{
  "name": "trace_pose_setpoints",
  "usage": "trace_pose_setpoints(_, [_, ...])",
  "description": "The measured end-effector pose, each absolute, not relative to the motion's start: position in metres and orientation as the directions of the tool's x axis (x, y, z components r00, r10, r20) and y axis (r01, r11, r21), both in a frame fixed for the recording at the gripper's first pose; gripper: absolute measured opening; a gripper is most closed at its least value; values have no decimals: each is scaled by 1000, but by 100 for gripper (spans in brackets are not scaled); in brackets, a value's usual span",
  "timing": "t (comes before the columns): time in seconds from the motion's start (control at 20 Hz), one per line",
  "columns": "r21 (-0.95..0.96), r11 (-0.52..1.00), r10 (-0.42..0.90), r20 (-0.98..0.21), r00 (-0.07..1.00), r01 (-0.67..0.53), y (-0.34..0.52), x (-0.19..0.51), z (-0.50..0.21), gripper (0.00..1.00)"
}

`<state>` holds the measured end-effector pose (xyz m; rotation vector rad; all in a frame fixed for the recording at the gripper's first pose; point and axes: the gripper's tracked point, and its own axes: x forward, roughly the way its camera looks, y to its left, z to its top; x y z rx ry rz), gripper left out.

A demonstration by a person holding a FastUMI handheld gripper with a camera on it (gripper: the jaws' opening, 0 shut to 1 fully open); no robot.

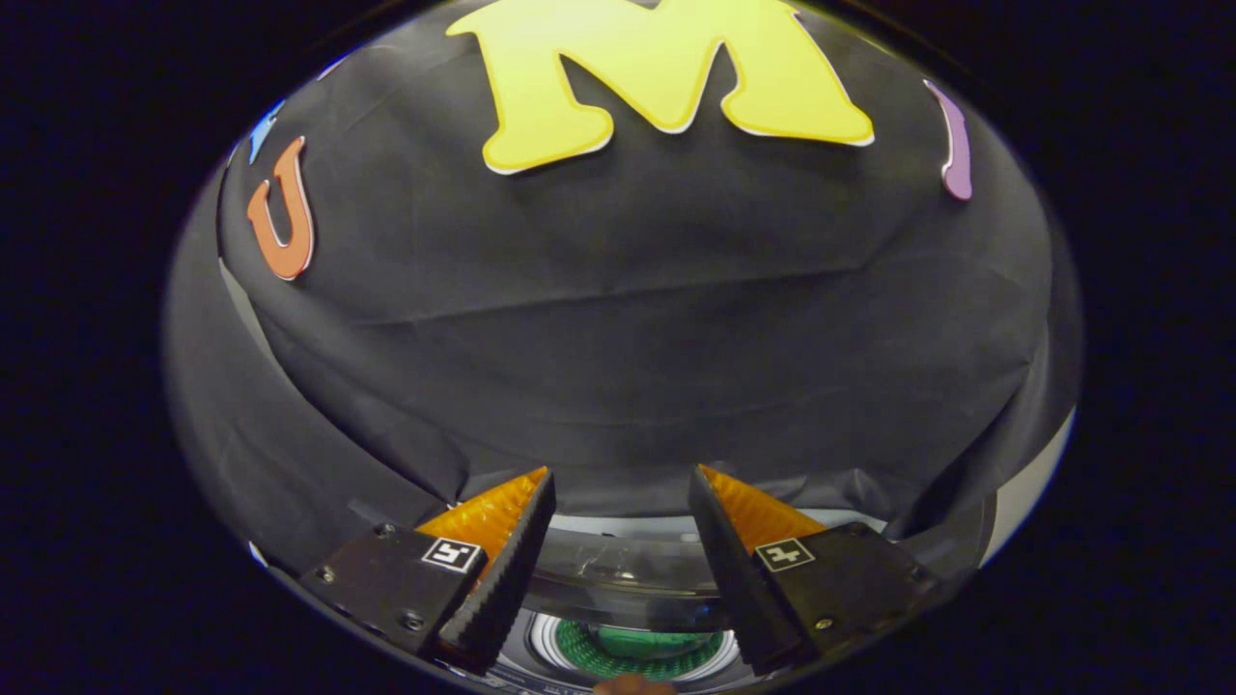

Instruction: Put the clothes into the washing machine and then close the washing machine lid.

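I find the hand-held gripper [622,483] open and empty; washing machine lid [618,569] at six o'clock needs a lower approach.

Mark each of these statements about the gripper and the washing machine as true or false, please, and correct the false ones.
1. The gripper has its fingers apart with nothing between them. True.
2. A green thing shows inside the washing machine, below the fingers. True.
3. The fingers are pressing on a piece of clothing. False: they hold nothing and touch no cloth.
4. The washing machine lies between and below the fingers, near the gripper. True.
5. The fingers point down at the floor. False: they point toward the black cloth wall, with the machine low between them.
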<state>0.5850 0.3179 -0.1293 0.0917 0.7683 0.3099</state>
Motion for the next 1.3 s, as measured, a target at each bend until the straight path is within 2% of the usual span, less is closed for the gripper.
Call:
trace_pose_setpoints(0.35, [121,956,278,-673,686,-269,311,576,-135,89])
trace_pose_setpoints(1.3, [92,952,294,-532,794,-291,313,549,-125,92])
